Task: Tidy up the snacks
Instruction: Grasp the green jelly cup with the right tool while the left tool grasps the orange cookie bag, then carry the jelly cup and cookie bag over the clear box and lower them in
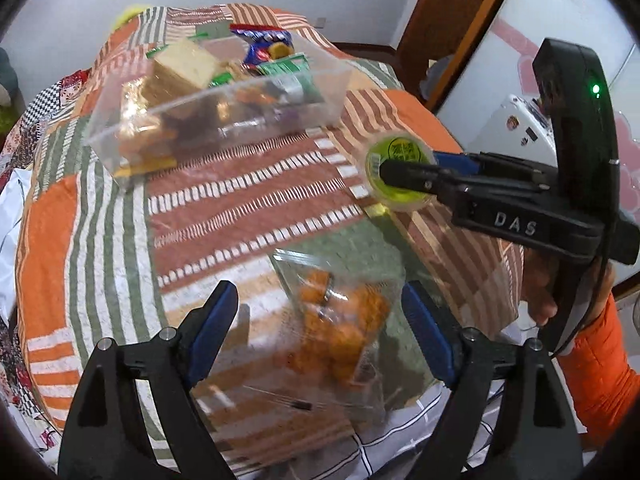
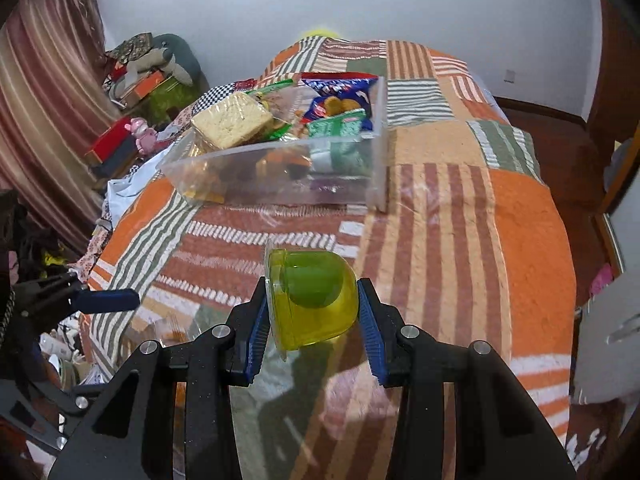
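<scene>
A clear plastic bin with several snack packs stands on the striped quilt at the far side. My right gripper is shut on a yellow-green jelly cup, held on its side above the quilt; the cup also shows in the left wrist view, right of the bin. My left gripper is open, its fingers on either side of a clear bag of orange snacks that lies on the quilt near the front edge.
The patchwork quilt covers a bed. A wooden door frame and white appliances stand to the right. Boxes, toys and a curtain fill the left side of the room.
</scene>
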Action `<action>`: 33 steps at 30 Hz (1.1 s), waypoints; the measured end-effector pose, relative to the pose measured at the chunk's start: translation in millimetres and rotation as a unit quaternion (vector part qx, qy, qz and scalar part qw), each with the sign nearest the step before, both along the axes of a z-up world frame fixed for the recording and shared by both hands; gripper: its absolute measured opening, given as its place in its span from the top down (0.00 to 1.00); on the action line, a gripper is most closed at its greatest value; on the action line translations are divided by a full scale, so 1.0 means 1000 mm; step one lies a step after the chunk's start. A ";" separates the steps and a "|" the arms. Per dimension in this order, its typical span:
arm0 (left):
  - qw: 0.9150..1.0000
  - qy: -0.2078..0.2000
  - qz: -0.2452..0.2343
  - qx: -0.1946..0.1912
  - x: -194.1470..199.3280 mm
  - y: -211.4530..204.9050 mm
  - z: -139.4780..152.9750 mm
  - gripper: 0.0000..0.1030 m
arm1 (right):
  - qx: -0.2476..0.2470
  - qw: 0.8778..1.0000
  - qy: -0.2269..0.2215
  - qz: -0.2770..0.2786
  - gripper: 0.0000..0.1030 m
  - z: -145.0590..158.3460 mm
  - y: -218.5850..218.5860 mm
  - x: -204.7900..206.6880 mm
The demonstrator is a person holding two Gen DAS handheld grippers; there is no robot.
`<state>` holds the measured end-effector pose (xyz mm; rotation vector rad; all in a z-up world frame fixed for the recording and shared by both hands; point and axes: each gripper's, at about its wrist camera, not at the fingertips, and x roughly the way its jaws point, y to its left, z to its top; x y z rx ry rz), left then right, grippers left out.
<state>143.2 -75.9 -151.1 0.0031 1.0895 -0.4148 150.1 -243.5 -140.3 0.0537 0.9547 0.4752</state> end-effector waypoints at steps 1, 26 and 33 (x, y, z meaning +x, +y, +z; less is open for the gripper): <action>1.000 0.004 -0.002 0.003 -0.001 -0.003 -0.003 0.18 | 0.002 1.000 0.002 -0.003 0.63 0.000 -0.002 -0.001; 0.999 0.018 0.032 -0.030 0.008 0.019 -0.018 0.49 | 0.020 1.000 0.001 -0.013 0.63 -0.001 -0.011 0.001; 0.997 -0.014 0.067 -0.042 0.027 0.040 0.003 0.50 | 0.034 0.999 -0.013 -0.004 0.63 0.011 -0.004 0.010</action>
